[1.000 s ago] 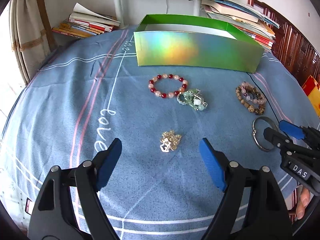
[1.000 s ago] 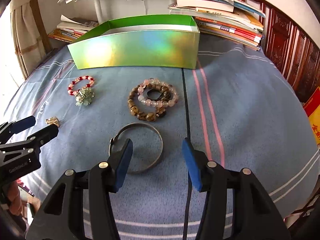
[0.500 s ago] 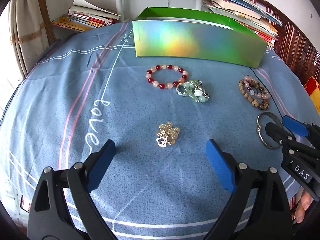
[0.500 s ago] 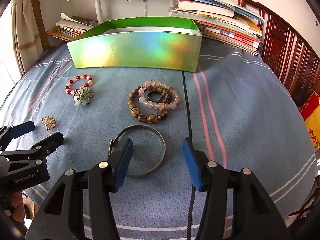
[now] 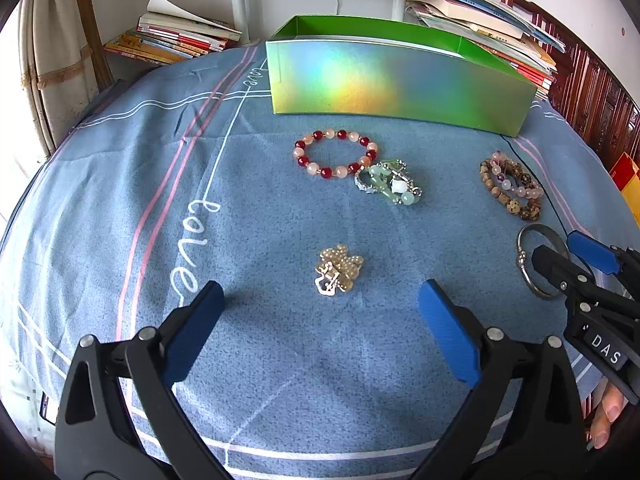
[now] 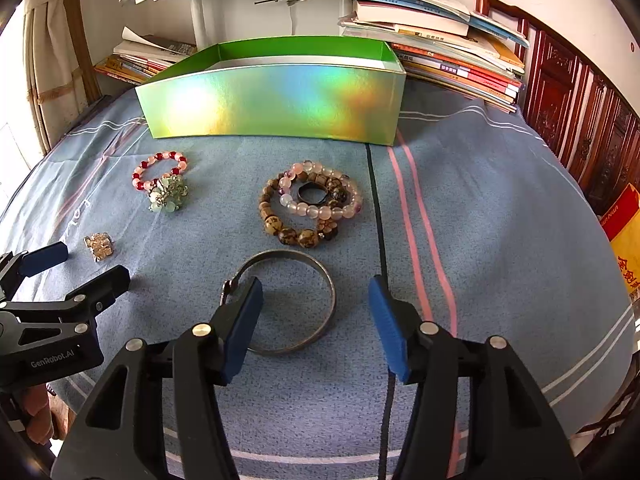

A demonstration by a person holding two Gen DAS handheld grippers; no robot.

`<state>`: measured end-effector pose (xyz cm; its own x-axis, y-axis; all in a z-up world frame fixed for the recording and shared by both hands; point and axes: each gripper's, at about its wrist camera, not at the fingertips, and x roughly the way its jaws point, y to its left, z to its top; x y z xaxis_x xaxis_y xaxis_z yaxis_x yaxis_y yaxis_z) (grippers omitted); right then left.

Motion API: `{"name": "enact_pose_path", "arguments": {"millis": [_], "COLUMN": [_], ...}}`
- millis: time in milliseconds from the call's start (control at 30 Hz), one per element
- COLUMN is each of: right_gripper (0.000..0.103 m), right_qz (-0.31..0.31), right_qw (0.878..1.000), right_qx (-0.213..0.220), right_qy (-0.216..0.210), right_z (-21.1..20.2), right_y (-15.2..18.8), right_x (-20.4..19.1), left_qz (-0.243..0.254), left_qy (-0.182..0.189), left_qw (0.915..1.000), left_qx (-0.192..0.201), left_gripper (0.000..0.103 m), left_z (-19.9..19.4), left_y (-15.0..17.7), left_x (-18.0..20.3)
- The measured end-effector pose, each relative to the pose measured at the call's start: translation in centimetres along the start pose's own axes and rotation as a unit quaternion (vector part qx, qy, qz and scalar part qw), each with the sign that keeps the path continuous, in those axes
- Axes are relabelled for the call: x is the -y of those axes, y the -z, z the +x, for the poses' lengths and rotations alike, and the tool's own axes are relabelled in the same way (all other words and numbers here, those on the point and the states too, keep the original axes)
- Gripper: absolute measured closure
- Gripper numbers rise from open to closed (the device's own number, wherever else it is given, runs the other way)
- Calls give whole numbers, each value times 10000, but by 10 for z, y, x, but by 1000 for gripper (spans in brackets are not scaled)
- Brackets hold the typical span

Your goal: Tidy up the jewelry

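— Wider apart than a second before stood the jaws of the left gripper (image 5: 321, 330), which had just been opening, and the gold bead cluster (image 5: 338, 270) lay nearer their gap. Nothing was between the blue pads (image 5: 192, 332).

— And the right gripper (image 6: 316, 326)?

— Its jaws had just been opening a little too, partly spread over the metal bangle (image 6: 294, 302), one pad above the bangle's clasp side and the other beyond its rim. I could not tell whether they touched it. The bangle lay flat on the blue cloth (image 5: 248, 208).

— What of the other jewelry?

— A red and pink bead bracelet (image 5: 335, 154) lay in front of the shiny green box (image 5: 384, 80), touching a green stone piece (image 5: 390, 184). Farther right sat a heap of brown and pink bead bracelets (image 6: 310, 204), just beyond the bangle.

— Around that?

— Stacked books (image 6: 452, 52) behind the box, more books (image 5: 176, 36) at left, a curtain (image 5: 52, 80) by the edge.
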<state>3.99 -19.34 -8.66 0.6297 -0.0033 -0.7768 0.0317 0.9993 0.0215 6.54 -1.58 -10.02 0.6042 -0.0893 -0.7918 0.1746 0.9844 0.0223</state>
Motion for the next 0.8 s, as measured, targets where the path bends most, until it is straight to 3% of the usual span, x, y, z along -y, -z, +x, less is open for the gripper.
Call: {"name": "enact_pose_path", "arguments": {"millis": [633,800], "right_gripper": [41,47], "right_qz": [-28,-69], "right_qw": [10000,9999], "right_qx": [23,-69], "right_qy": [-19,-118], "right_z": [0,-6], "right_y": [1,5], "right_x": [-2,-7], "left_qz": [60,31], "left_qy": [43,10], "left_qw": [10000,10000], "left_qx": [11,55], "left_gripper": [4,3], "left_z": [3,3], "left_y": [-2,-1], "left_x": [-1,0]}}
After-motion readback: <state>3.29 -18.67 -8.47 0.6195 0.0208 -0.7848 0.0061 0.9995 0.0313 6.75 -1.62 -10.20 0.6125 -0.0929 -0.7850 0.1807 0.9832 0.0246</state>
